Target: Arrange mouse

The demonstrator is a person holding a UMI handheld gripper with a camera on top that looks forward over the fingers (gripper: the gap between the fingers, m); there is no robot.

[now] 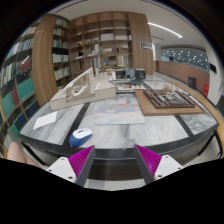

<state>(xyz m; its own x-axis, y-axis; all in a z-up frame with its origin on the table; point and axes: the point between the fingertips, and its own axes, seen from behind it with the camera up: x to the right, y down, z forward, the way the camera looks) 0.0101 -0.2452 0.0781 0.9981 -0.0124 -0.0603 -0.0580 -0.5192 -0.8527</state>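
Note:
A small white and blue mouse (82,134) lies on the grey marbled table (120,115), just ahead of my left finger and a little outside it. My gripper (115,160) is open and empty, held low over the table's near edge. Its two magenta pads (80,160) stand wide apart with nothing between them. The mouse is not touched by either finger.
A pale building model (88,90) stands beyond the mouse at the left and a brown wooden model (165,98) at the right. A white sheet (45,120) lies at the table's left. Bookshelves (105,40) line the far wall.

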